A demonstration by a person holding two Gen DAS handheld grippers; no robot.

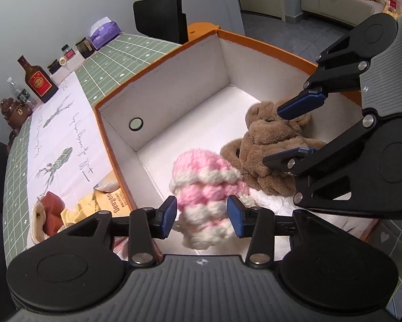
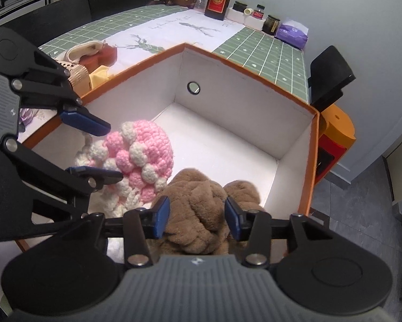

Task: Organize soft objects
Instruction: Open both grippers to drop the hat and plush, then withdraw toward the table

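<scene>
A pink and white crocheted hat [image 1: 206, 187] lies in an orange box with white inside walls [image 1: 174, 80]. My left gripper [image 1: 202, 213] is open, its blue pads on either side of the hat. A brown plush toy [image 1: 270, 150] lies beside the hat in the box. My right gripper [image 2: 196, 216] is open around the brown plush toy [image 2: 198, 204]. The hat [image 2: 139, 155] and the left gripper [image 2: 104, 151] show at the left of the right wrist view. The right gripper [image 1: 300, 128] shows at the right of the left wrist view.
The box [image 2: 254, 61] stands on a table with a green checked cloth [image 1: 115, 61]. Red, cream and yellow soft things [image 1: 56, 214] lie left of the box. A bottle [image 1: 38, 80], jars [image 1: 84, 47] and a tissue pack [image 1: 105, 30] line the wall. A black chair [image 1: 163, 18] stands behind.
</scene>
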